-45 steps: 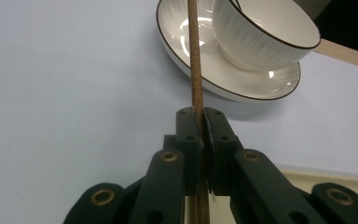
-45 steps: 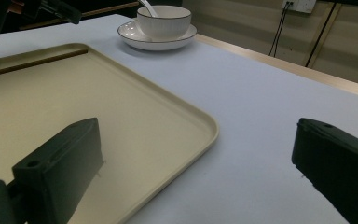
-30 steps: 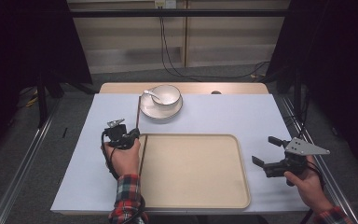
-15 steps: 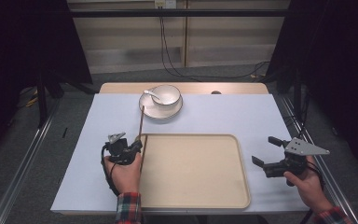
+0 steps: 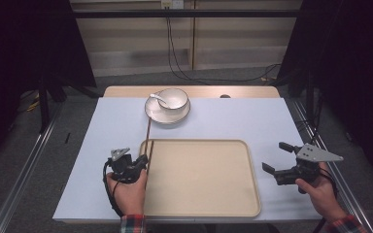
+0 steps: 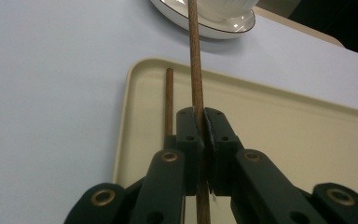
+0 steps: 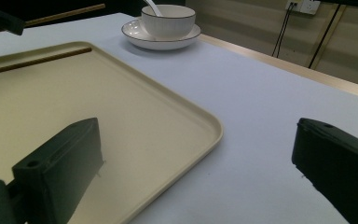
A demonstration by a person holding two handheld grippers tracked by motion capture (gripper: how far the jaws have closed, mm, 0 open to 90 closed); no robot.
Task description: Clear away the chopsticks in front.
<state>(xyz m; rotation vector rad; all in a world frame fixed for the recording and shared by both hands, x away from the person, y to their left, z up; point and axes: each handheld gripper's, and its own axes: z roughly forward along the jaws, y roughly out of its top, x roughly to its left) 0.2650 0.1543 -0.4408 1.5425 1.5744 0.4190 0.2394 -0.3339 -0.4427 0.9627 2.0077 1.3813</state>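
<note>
1. Where the desk's near left corner lies, the left gripper is held in a hand just beside the left rim of the tray.
2. Its fingers are seen closed tight on a brown chopstick, which passes between the pads and runs on toward the far edge of the desk.
3. The held chopstick is raised over the tray's left rim, and its far end is seen pointing at the saucer; whether it touches the saucer cannot be told.
4. A second chopstick is laid flat inside the tray, along its left wall and just beside the held one.
5. At the middle of the far edge, a white bowl is set on the saucer, with a white spoon resting in it.
6. The tray is placed at the middle of the near edge, on the pale blue cover of the desk.
7. By the desk's right edge, well apart from the tray's right rim, the right gripper is held in the other hand.
8. Its fingers are spread wide, and nothing is held between them.
</note>
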